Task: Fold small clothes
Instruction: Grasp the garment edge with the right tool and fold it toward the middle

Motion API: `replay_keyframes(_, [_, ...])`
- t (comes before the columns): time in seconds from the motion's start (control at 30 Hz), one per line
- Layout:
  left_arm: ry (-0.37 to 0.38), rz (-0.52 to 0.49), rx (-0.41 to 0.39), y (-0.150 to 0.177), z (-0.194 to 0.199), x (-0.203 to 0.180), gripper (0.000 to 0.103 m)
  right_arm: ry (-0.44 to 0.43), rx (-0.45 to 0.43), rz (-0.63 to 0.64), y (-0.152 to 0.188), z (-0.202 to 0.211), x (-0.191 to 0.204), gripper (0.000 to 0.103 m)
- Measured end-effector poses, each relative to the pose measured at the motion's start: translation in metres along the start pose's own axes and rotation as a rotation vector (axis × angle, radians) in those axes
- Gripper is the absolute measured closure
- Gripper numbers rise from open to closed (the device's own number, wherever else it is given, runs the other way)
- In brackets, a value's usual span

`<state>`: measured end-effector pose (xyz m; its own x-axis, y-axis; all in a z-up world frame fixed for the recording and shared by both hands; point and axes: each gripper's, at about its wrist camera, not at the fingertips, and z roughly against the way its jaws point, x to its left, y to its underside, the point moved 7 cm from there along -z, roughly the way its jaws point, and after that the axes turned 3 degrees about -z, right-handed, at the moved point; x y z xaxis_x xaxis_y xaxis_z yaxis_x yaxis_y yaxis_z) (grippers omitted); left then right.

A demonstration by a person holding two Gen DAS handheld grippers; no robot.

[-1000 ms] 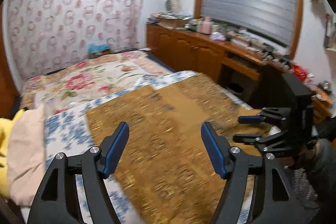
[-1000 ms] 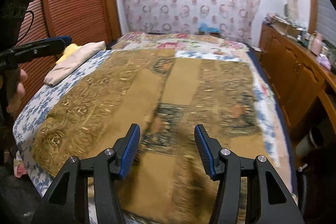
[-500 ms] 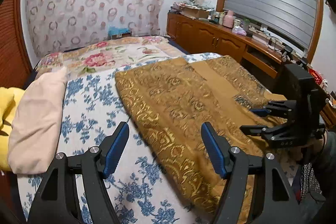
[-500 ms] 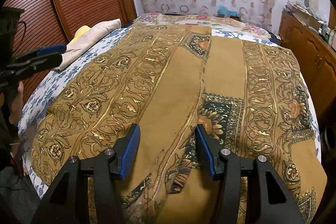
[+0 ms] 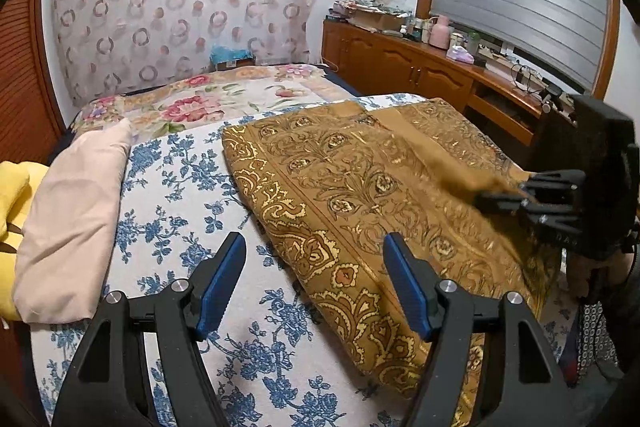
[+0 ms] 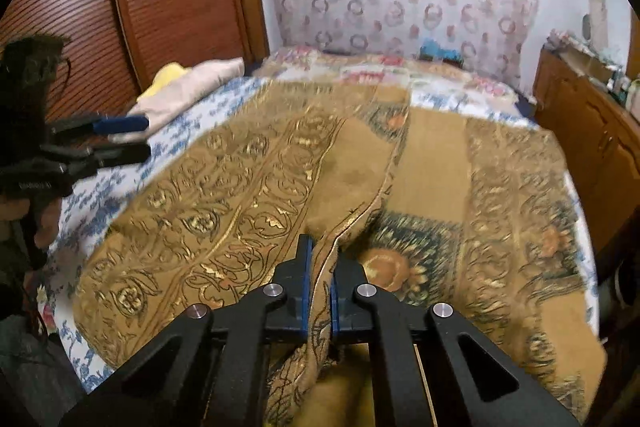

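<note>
While the gold patterned cloth (image 6: 248, 195) lies across the bed (image 5: 168, 187), filling mid-frame, the right hand-held gripper (image 6: 319, 291) has just clamped its raised inner edge; the left hand-held gripper (image 5: 314, 283) gapes empty. Soft, limp, light-looking: pinch hems.

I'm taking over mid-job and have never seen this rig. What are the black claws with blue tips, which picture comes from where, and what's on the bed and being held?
Each claw is a hand-held two-finger gripper carried by a person; a fisheye camera on each looks forward along its fingers. The left wrist view shows the left gripper open over the blue-flowered bedsheet and the near edge of the gold patterned cloth, holding nothing. The right wrist view shows the right gripper: its jaws have just been closing and now pinch a raised fold of that cloth. A beige folded cloth lies beside it, with something yellow behind.
</note>
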<state>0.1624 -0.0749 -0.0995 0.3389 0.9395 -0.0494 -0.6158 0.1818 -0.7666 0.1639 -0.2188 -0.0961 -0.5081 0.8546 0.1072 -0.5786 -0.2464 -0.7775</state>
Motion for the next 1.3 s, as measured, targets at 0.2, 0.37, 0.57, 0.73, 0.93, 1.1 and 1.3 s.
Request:
replay_keyframes(0.2, [0.009,0.012,0.010,0.001,-0.007,-0.002,0.031,0.032,-0.069,0.003,-0.010,0.028,-0.003,0.097])
replay_keyframes(0.37, [0.021,0.002,0.016,0.002,-0.008,-0.010,0.031,0.067,-0.084,-0.003,-0.008,0.043,-0.014,0.097])
replay_keyframes(0.57, [0.046,-0.009,0.016,0.003,-0.009,-0.024,0.031,0.121,-0.093,-0.031,0.001,0.063,-0.029,0.097])
replay_keyframes(0.73, [0.066,-0.024,0.030,0.004,-0.014,-0.036,0.031,0.180,-0.080,-0.055,0.011,0.080,-0.047,0.097])
replay_keyframes(0.93, [0.090,-0.040,0.036,0.003,-0.015,-0.051,0.031,0.233,-0.066,-0.096,0.020,0.096,-0.055,0.097])
replay_keyframes(1.1, [0.098,-0.053,0.037,0.003,-0.015,-0.057,0.031,0.259,-0.106,-0.122,0.019,0.115,-0.035,0.097])
replay_keyframes(1.3, [0.098,-0.048,0.050,0.006,-0.018,-0.056,0.031,0.262,-0.054,-0.168,0.042,0.104,-0.031,0.097])
